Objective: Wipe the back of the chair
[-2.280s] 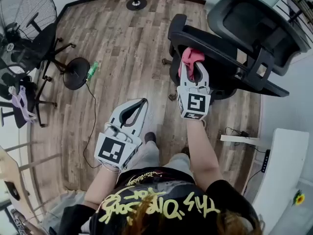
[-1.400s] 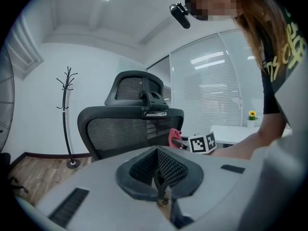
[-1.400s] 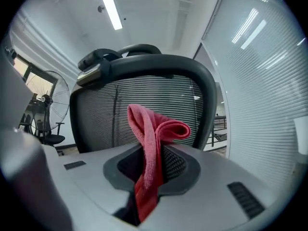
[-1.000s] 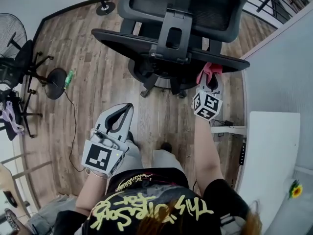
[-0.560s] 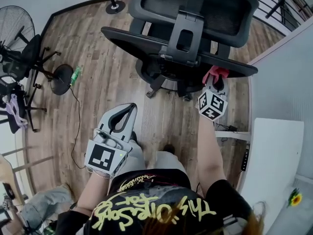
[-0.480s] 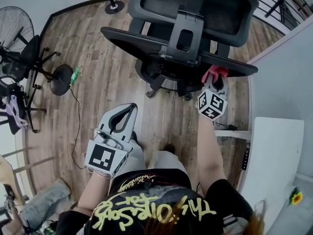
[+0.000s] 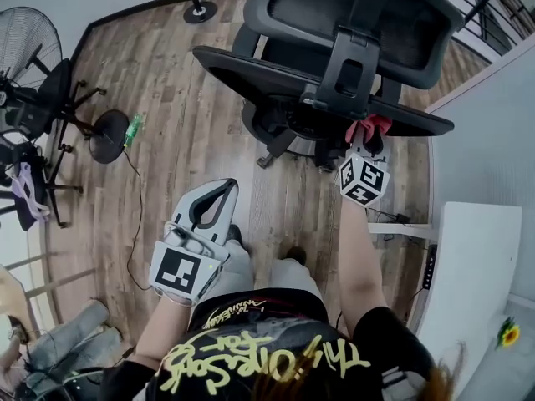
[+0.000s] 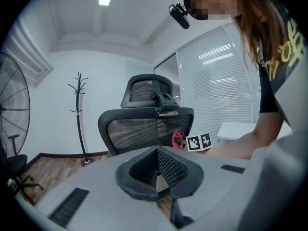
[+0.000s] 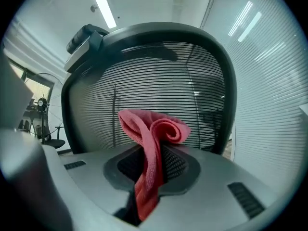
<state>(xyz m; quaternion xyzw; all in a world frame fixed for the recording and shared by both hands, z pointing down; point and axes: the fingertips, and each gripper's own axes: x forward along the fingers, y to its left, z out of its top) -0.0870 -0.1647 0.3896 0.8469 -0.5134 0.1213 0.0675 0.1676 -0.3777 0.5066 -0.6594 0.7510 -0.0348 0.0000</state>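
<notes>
Two grippers show, one in each of the person's hands. The right gripper (image 7: pixel 366 140) is clamped on a pink cloth (image 7: pixel 370 124), and its own view shows the cloth (image 9: pixel 153 143) pinched between the jaws, with a rolled fold standing above them and a tail hanging below. The cloth is held up to the black mesh back of the chair (image 9: pixel 144 76), at the back's right end in the head view (image 7: pixel 276 67) (whether the fabric actually presses on the mesh cannot be told). The chair's headrest (image 7: pixel 359 11) stands above the back, beyond it from the person.

The left gripper (image 7: pixel 221 194) is held low and well apart from the chair, over the wooden floor (image 7: pixel 184 132), near the person's left leg. In its own view the left gripper (image 8: pixel 158 150) has its jaws together with nothing between them, and the chair (image 8: pixel 144 124) stands ahead of it with the pink cloth (image 8: pixel 177 138) at its right side.

A standing fan (image 7: pixel 33 23) is at the far left of the room, a coat stand (image 8: pixel 79 109) is by the wall, and a white bench (image 7: pixel 476 282) stands to the person's right.
</notes>
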